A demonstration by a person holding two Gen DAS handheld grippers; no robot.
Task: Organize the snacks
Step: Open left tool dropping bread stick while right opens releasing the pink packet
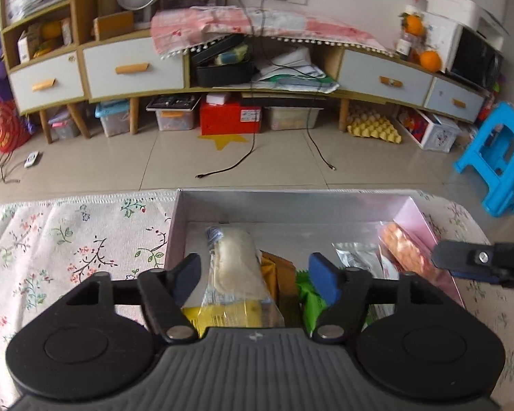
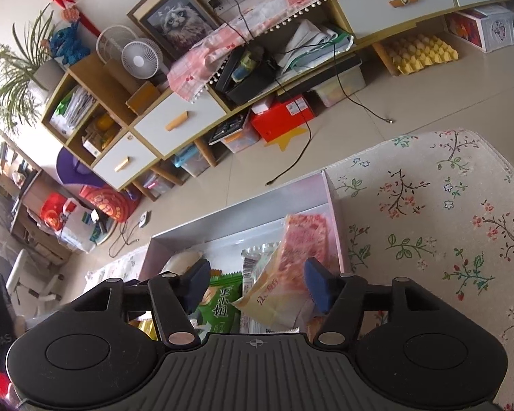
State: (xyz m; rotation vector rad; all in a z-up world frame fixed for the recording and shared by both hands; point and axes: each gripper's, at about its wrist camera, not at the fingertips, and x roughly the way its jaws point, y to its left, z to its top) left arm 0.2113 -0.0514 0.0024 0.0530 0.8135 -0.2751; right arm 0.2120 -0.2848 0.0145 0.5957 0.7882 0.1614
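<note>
A silver-lined box (image 1: 181,215) sits on the floral tablecloth and holds several snack packs. My left gripper (image 1: 255,277) is open over the box, above a clear pack of pale bread (image 1: 236,263) with a yellow end. A green pack (image 1: 308,294) and a silver pack (image 1: 356,257) lie beside it. A pink-orange snack pack (image 1: 404,246) leans on the box's right wall. My right gripper (image 2: 257,284) is open, its fingers either side of that pink pack (image 2: 298,246), apart from it. Its finger shows in the left wrist view (image 1: 462,257). The green pack (image 2: 219,304) lies below it.
The floral tablecloth (image 2: 445,222) spreads right of the box (image 2: 332,198) and left of it (image 1: 68,239). Beyond the table edge are a tiled floor, a low cabinet (image 1: 133,68) with storage bins, loose cables (image 1: 229,167) and a blue stool (image 1: 497,157).
</note>
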